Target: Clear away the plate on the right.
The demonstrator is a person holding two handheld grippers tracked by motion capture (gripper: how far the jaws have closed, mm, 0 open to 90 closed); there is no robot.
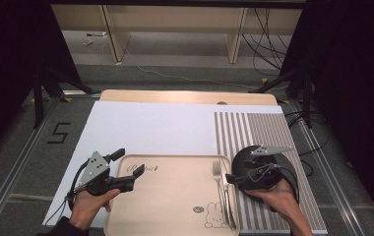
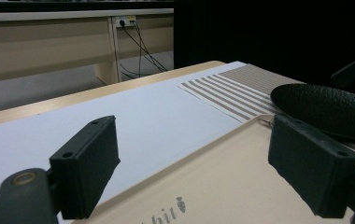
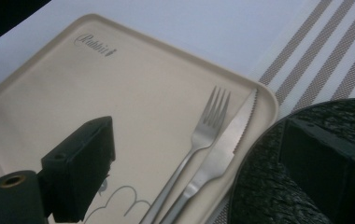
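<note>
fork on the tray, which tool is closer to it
Right. The right tool hovers just beside the fork, at the tray's right edge, jaws open. The left tool sits at the tray's far left corner, across the tray from the fork.

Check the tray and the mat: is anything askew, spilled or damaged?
Nothing looks spilled or damaged. One oddity: the black plate sits on the striped mat, while the fork and knife lie side by side inside the tray, at its right edge. Both lie straight.
</note>
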